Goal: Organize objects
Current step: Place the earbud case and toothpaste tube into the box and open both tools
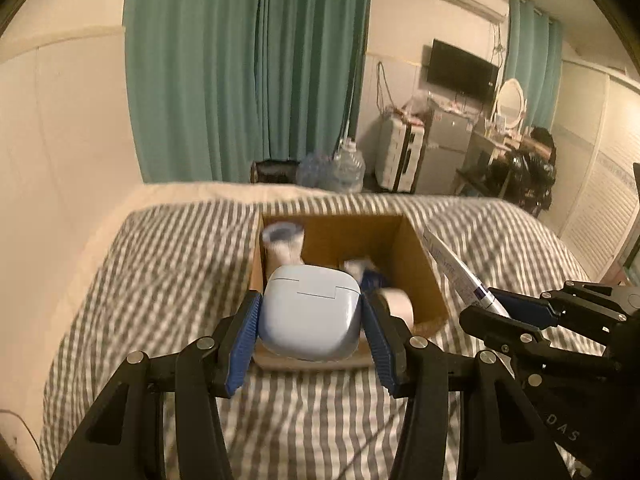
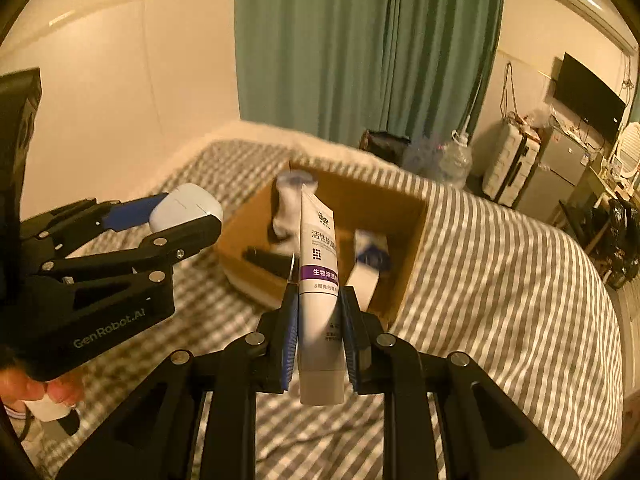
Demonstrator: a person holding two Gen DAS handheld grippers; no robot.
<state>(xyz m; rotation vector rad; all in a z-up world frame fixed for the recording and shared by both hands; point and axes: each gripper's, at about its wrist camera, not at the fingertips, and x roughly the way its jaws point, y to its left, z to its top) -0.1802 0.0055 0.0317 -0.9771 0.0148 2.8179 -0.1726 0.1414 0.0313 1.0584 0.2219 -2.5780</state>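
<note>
My left gripper (image 1: 310, 312) is shut on a pale blue earbud case (image 1: 310, 314) and holds it above the near edge of an open cardboard box (image 1: 416, 256) on the striped bed. My right gripper (image 2: 319, 312) is shut on a white toothpaste tube (image 2: 320, 280) with a purple band, held upright in front of the box (image 2: 404, 216). The left gripper (image 2: 180, 220) with the case (image 2: 186, 208) shows at the left of the right wrist view. The right gripper (image 1: 504, 312) with the tube (image 1: 460, 276) shows at the right of the left wrist view. The box holds a white sock roll (image 1: 282, 244), a white-and-blue pack (image 2: 370, 256) and a dark flat item (image 2: 266, 260).
The bed with a grey striped cover (image 1: 160, 280) lies along a cream wall at left. Behind it are green curtains (image 1: 248, 72), water bottles (image 1: 348, 168), a suitcase (image 1: 400, 156), a small fridge (image 1: 444, 148) and a cluttered desk (image 1: 520, 160) at right.
</note>
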